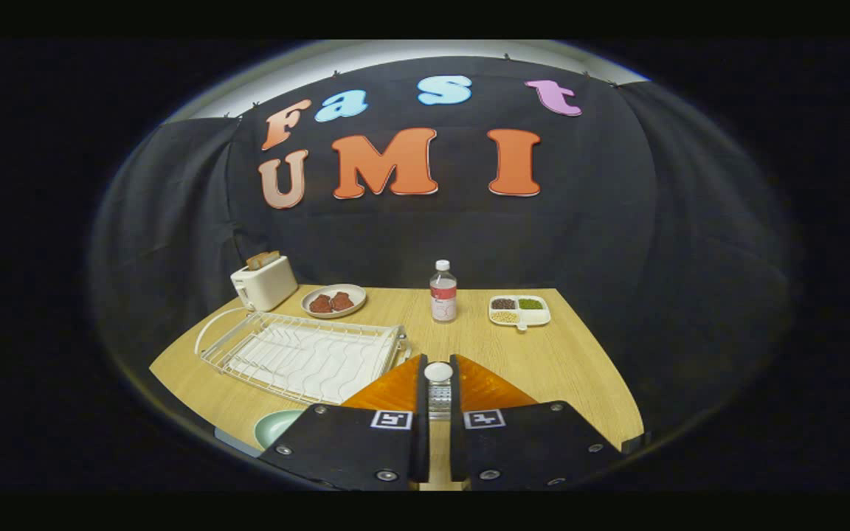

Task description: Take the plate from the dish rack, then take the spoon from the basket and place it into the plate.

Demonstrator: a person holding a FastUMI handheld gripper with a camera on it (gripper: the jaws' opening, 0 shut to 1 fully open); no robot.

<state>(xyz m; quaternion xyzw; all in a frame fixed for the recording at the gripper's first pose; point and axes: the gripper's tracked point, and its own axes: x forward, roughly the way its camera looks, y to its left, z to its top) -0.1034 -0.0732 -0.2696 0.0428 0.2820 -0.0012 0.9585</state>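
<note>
Item 1. Gripper point(438, 360), bottom centre of the frame. We find its two fingers drawn close together, with only a narrow slot between them. In that slot sits a small clear object with a round white top point(438, 373). We cannot tell what it is, nor whether both fingers press on it.

Item 2. Plate point(276, 426), pale green, lower left of the frame. It lies flat on the table at its near edge, just beside the left finger and partly hidden behind the gripper body. It is out of the dish rack and we see nothing lying on its visible part.

Item 3. Dish rack point(299, 354), white wire over a white ribbed tray, left of centre. It is just ahead and to the left of the fingers, and its slots stand empty.

Item 4. Table point(580, 376), light wood grain, filling the lower middle of the frame. Black cloth hangs behind and around it as the booth wall, with a pale strip above at the top of the frame.

Item 5. Toaster point(263, 284), white, at the far left corner beyond the rack, with toast standing in its slot.

Item 6. Shallow dish point(333, 301) beside the toaster, holding reddish-brown pieces.

Item 7. Bottle point(443, 291), clear with a white cap, upright, straight beyond the fingers at the centre.

Item 8. Divided tray point(519, 310), white, to the right of the bottle, with dark, green and pale contents in separate compartments.
</note>
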